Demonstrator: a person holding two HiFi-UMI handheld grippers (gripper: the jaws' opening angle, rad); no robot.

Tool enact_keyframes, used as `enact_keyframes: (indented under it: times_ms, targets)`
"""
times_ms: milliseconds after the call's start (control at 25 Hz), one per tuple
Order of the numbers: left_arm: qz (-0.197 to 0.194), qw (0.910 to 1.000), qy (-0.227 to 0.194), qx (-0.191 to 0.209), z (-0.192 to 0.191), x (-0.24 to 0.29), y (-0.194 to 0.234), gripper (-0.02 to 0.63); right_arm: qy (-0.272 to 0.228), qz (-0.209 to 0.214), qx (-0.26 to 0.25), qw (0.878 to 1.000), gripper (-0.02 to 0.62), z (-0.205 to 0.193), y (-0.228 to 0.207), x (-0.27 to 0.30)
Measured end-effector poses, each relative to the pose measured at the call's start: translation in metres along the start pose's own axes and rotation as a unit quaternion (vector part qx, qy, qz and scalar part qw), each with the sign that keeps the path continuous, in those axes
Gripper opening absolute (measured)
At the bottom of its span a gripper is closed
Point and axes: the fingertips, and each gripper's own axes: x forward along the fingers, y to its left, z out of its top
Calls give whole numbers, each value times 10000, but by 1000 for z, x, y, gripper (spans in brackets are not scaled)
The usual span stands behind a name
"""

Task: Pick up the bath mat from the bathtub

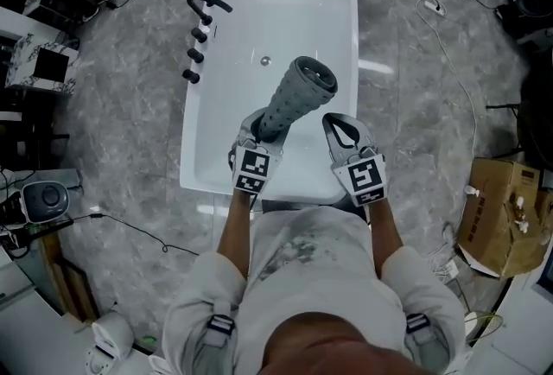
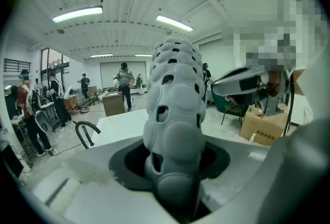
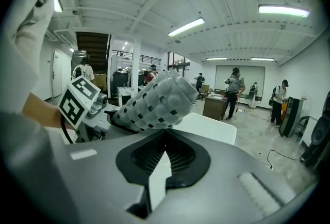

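Grey bath mat (image 1: 294,97), rolled into a tube, held above the white bathtub (image 1: 354,36).
Left gripper (image 1: 259,130) is clamped on the roll's near end, so the mat slants up and away over the tub's near half. Right gripper (image 1: 342,131) sits just beside it, jaws together with nothing between them. The lift looks like the step in hand. The next move calls for carrying the roll clear of the rim with a firm clamp, so the long free end does not slip.
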Motion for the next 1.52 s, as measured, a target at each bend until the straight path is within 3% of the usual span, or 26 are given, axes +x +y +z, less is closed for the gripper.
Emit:
enact_keyframes:
  times_ms: [320, 560, 1520]
  targets:
    - [116, 9963, -794, -314, 71, -49, -1, 192, -570, -145, 54, 9983, 2, 45, -11, -31]
    - [205, 9934, -1079, -332, 98, -81, 3, 192, -739, -125, -6, 9972, 2, 62, -8, -43]
    - [247, 9933, -1054, -404, 95, -96, 4, 193, -900, -77, -13, 9959, 2, 73, 0, -60]
